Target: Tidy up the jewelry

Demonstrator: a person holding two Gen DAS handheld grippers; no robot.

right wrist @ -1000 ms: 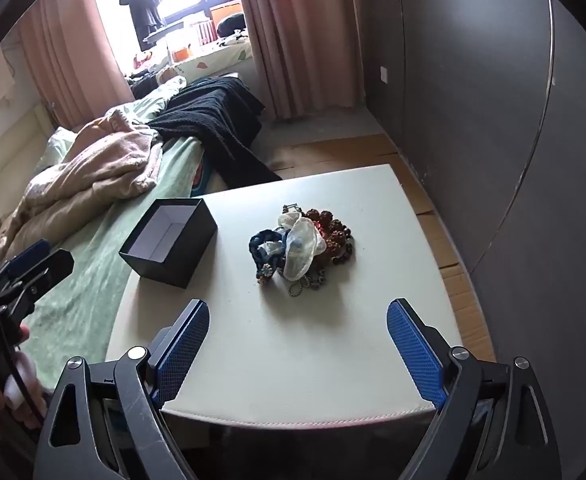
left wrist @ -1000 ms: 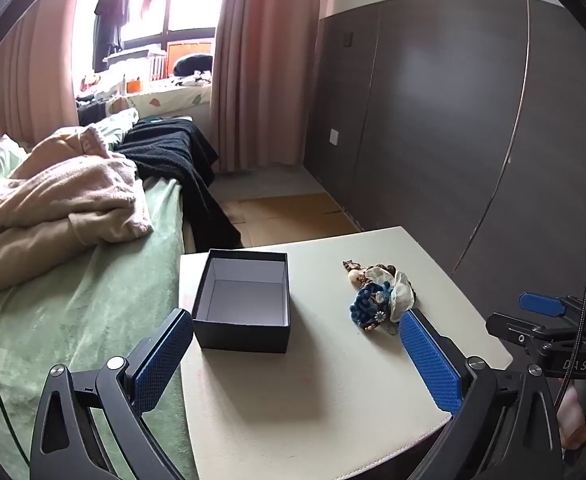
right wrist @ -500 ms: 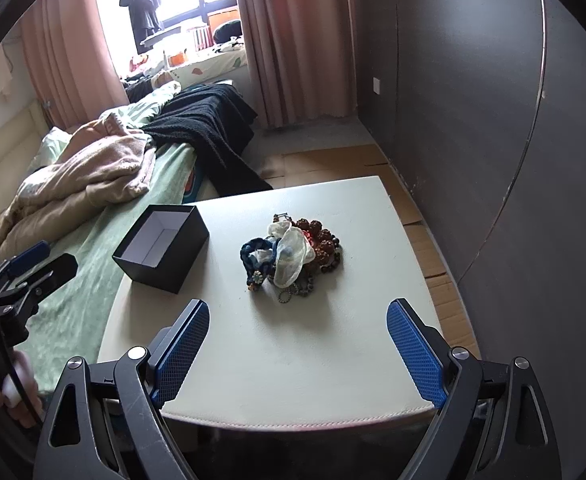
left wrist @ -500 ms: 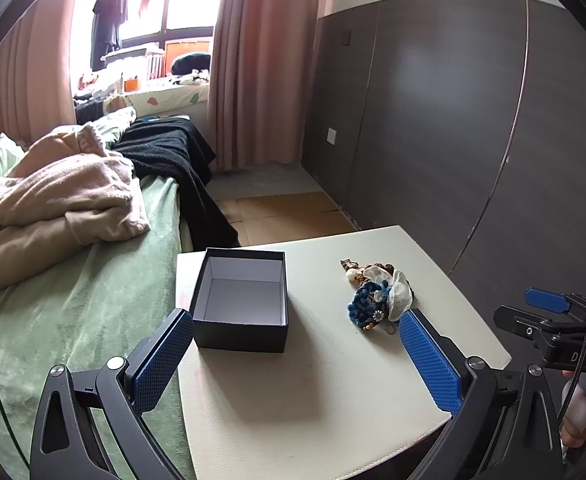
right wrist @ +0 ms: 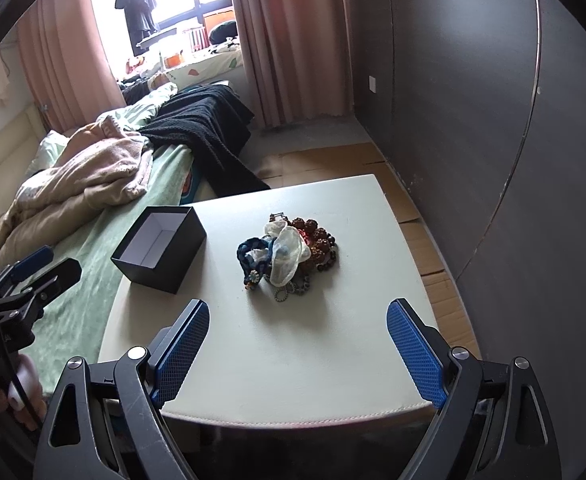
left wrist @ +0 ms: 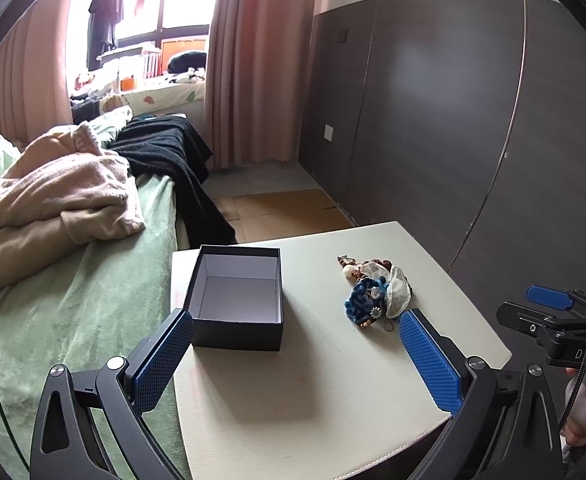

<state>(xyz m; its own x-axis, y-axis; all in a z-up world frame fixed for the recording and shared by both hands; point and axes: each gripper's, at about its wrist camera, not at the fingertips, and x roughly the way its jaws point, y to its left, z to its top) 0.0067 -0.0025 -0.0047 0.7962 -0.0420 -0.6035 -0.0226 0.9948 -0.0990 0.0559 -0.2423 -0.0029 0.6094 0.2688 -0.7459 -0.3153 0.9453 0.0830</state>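
Note:
A pile of jewelry (right wrist: 289, 252) lies mid-table: a blue beaded piece, a sheer white pouch, brown beads and a chain. It also shows in the left wrist view (left wrist: 375, 292). An open black box (left wrist: 239, 298) with a white inside stands to its left, empty; it also shows in the right wrist view (right wrist: 161, 248). My left gripper (left wrist: 297, 356) is open and empty, above the table's near edge. My right gripper (right wrist: 297, 354) is open and empty, short of the pile.
The small white table (right wrist: 333, 340) stands between a bed (left wrist: 73, 300) with green sheet, pink blanket and black knit on the left and a dark wall panel (right wrist: 513, 140) on the right. Cardboard (left wrist: 285, 208) covers the floor behind.
Both views have shifted slightly; the table and its things sit a little closer and more to the left. Box and jewelry have not moved. Both grippers stay open.

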